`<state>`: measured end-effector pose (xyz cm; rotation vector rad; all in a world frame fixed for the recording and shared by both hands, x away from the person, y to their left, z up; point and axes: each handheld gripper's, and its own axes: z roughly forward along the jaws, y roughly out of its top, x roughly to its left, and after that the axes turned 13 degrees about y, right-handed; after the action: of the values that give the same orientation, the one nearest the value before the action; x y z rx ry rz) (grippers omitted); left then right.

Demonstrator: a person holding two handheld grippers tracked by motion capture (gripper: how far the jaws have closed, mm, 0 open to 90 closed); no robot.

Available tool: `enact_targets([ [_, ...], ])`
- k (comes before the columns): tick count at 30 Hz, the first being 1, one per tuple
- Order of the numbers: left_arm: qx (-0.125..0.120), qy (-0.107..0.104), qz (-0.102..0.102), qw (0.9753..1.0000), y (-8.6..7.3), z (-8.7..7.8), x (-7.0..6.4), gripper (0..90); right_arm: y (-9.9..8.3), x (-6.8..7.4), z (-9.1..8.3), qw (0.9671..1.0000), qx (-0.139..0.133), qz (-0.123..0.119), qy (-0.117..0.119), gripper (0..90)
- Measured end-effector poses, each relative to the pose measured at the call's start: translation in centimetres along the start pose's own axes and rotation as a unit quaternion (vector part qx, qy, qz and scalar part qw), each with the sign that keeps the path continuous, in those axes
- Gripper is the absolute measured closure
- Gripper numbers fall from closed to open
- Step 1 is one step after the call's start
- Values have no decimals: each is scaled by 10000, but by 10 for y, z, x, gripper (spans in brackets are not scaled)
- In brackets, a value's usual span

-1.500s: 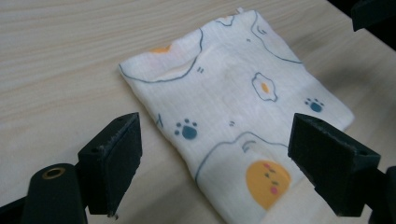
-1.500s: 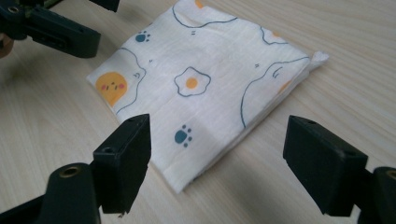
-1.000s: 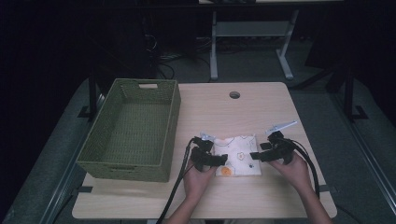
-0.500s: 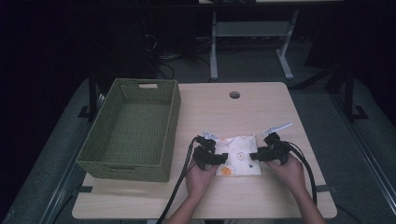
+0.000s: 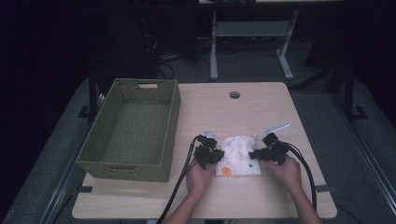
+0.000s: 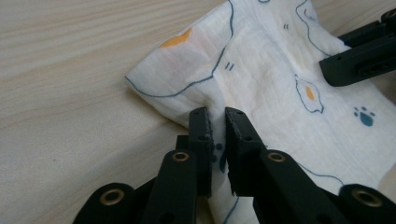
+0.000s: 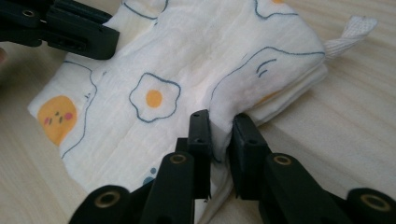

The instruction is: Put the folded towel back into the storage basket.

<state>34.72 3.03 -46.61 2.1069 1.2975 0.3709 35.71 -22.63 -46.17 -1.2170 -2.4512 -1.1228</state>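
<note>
A folded white cloth (image 5: 239, 156) printed with fried eggs and blue outlines lies on the wooden table near its front. My left gripper (image 5: 211, 154) pinches the cloth's left edge; in the left gripper view my jaws (image 6: 217, 116) are shut on a raised fold of the cloth (image 6: 261, 79). My right gripper (image 5: 257, 154) holds the right edge; in the right gripper view the jaws (image 7: 220, 123) are closed on a fold of the cloth (image 7: 187, 70). A small white loop tag (image 7: 352, 30) sticks out at one corner.
A green woven basket (image 5: 135, 128) stands on the left part of the table (image 5: 261, 107). A round cable hole (image 5: 234, 94) sits near the far edge. Black cables trail from both grippers toward the front edge. Dark floor and desk legs lie beyond.
Both grippers and the cloth have shifted slightly toward the front edge of the table, staying closed on the cloth's two sides.
</note>
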Motion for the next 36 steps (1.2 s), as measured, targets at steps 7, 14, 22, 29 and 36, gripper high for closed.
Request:
enact_targets([
  [7, 9, -88, -72, 9999, 2, -3, 5, 843, -2, -6, -4, 9990, -200, 210, 350, 839],
  [14, -4, -57, -3, 10000, 9, -10, 8, 845, -1, -8, -10, 9969, -402, 314, 604, 842],
  [22, -73, -61, 83, 9999, 18, -19, 6, 845, 2, -6, -21, 9950, -627, 422, 647, 844],
  [29, -110, -26, 127, 9999, 23, -24, 6, 845, 2, -6, -27, 9922, -785, 499, 836, 845],
  [36, 48, 85, 240, 9997, 24, -17, 5, 845, 3, -7, -16, 9965, -385, 501, 544, 767],
])
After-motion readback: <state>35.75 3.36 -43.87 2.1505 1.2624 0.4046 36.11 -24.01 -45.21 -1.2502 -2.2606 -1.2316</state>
